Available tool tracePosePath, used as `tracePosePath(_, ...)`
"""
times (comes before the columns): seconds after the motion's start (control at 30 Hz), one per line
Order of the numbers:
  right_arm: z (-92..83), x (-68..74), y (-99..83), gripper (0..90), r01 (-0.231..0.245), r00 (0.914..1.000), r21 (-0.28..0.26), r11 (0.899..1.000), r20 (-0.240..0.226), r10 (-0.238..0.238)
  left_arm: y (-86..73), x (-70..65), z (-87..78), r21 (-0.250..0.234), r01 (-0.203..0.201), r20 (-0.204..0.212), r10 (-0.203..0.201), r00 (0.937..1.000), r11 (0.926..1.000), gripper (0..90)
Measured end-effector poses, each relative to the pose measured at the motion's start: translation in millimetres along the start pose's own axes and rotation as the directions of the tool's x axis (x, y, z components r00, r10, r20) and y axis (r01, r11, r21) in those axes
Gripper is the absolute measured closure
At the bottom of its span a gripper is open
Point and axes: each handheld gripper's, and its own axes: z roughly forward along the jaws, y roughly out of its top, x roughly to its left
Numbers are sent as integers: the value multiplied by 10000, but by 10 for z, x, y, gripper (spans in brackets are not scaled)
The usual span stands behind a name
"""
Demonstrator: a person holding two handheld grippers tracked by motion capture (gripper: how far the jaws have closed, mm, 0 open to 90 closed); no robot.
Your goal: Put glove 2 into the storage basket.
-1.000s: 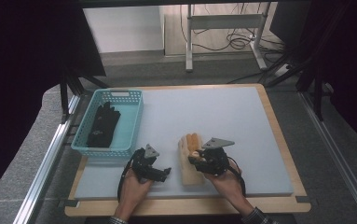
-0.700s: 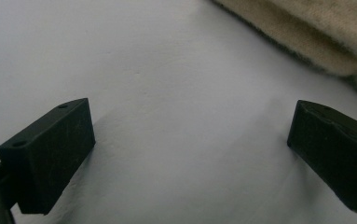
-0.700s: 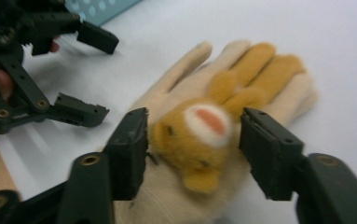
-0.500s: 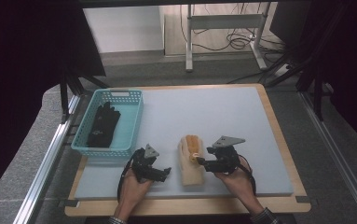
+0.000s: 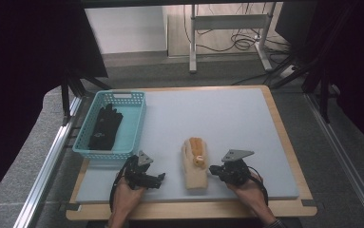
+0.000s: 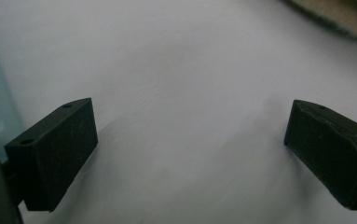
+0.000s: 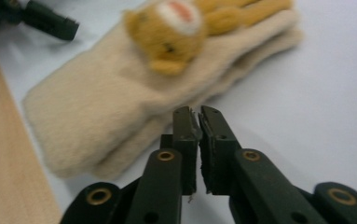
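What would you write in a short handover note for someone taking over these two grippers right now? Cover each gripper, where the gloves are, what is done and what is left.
Left gripper: jaws wide open, nothing between them, over bare mat near the basket.
Right gripper: jaws have just closed and stand shut, with nothing between them, tips at the edge of the beige gloves.
Beige gloves: stacked flat on the mat, between the two grippers.
Black glove: lying in the teal basket.
Done: black glove looks put away.
Left: probably grip the beige gloves and move them to the basket; not yet held.
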Motion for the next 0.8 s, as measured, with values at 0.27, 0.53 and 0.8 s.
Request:
tracePosePath(0.27,146,139,-3,861,479,9984,325,9983,-331,-469,-144,103,-51,-249,446,189,-442,9988,9987,19)
tracePosePath(0.53,291,271,86,853,782,9953,319,9964,-590,-762,-177,149,-74,-345,352,352,-339,9988,9988,35)
tracePosePath(0.8,488,400,182,833,1002,9926,276,9946,-723,-980,-200,160,-86,-429,356,314,-343,9989,9984,52)
